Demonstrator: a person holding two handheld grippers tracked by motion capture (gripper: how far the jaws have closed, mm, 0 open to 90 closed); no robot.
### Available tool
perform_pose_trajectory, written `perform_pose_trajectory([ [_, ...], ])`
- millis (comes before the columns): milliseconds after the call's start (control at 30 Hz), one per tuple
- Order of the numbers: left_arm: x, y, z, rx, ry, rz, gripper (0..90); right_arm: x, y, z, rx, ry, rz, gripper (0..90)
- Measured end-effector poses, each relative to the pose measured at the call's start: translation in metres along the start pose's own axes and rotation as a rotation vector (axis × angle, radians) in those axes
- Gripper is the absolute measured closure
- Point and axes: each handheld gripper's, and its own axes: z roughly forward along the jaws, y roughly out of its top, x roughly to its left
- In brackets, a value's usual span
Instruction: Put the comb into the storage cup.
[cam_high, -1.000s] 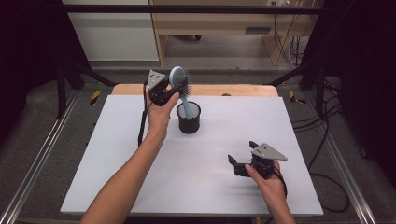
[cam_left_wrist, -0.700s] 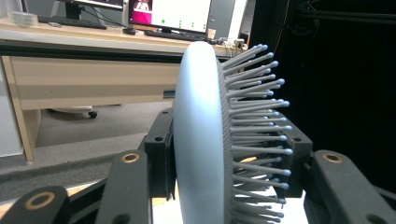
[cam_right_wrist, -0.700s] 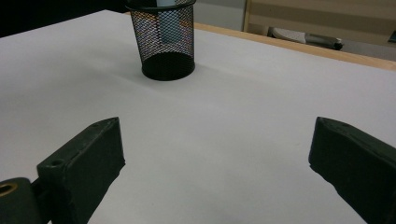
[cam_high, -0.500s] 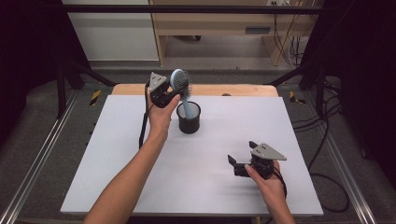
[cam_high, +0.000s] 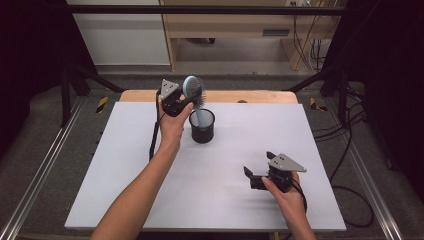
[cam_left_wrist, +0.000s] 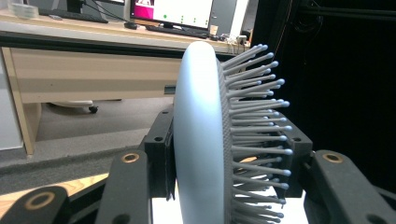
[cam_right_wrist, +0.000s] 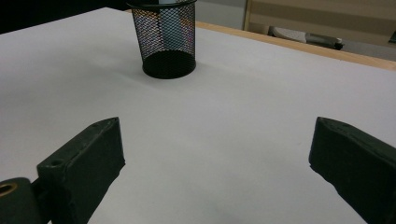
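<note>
the left gripper (cam_high: 184, 101) is clenched on the round head of the pale blue plastic hairbrush (cam_high: 194, 95), pads pressing its smooth back and its bristle face. the brush stands tilted, its handle down inside the black wire-mesh cup (cam_high: 202, 126). it looks light and stiff; the back is likely slippery and the bristles give, so the handle seems the firmer hold. the right gripper (cam_high: 261, 176), well in front of the cup, is spread wide and holds nothing.
</note>
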Motion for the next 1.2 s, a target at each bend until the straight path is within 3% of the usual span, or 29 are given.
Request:
perform_pose_trajectory([
  [600,0.000,-0.006,0.002,0.002,-0.005,-0.015,50.7,0.001,-0.001,0.000,0.004,0.001,0.001,3.5],
  [833,0.000,-0.009,0.002,-0.003,-0.009,-0.048,50.7,0.001,-0.001,0.001,0.005,0.002,0.000,3.5],
  [1200,-0.004,-0.011,0.003,0.001,-0.021,-0.051,50.7,0.001,-0.001,0.001,0.006,0.001,0.000,3.5],
])
